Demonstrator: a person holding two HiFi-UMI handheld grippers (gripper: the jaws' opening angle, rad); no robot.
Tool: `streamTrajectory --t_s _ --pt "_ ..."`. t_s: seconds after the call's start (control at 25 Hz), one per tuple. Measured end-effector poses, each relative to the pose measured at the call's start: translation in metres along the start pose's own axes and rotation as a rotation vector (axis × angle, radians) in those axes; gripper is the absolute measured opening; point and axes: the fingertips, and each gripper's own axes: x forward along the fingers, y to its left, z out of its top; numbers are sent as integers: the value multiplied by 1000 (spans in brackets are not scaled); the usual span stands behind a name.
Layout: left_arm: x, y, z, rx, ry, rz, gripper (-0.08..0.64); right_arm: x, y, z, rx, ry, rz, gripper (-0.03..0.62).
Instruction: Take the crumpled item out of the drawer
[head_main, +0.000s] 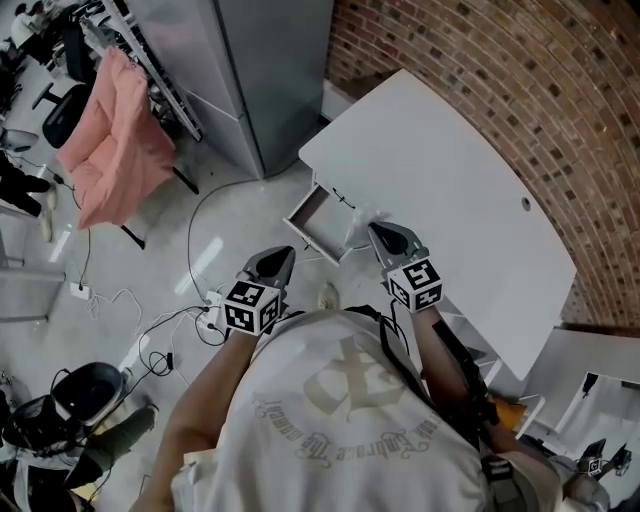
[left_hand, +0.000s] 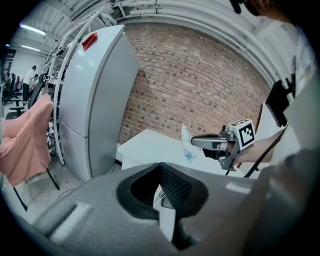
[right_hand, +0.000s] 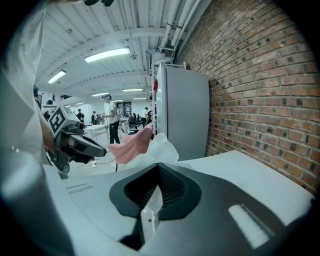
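Observation:
My right gripper (head_main: 376, 231) is shut on the crumpled item (head_main: 361, 219), a thin whitish plastic wad, and holds it above the front edge of the white table (head_main: 440, 180), just right of the open drawer (head_main: 312, 222). The wad (right_hand: 162, 146) sticks up past the closed right jaws (right_hand: 159, 168). In the left gripper view the crumpled item (left_hand: 186, 144) hangs from the right gripper (left_hand: 195, 142) and shows a blue patch. My left gripper (head_main: 283, 253) hovers over the floor left of the drawer, shut with nothing in it (left_hand: 161, 169). What the drawer holds is hidden.
A tall grey cabinet (head_main: 250, 70) stands left of the table against the brick wall (head_main: 520, 90). A pink cloth (head_main: 115, 140) hangs on a rack at the far left. Cables (head_main: 150, 320) trail across the floor. People stand far off (right_hand: 112, 122).

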Motion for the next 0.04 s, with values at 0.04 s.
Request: streamTrajectory --t_s 0.04 --pt "1 0 -1 1 2 0 1 1 1 -1 -1 -1 6 11"
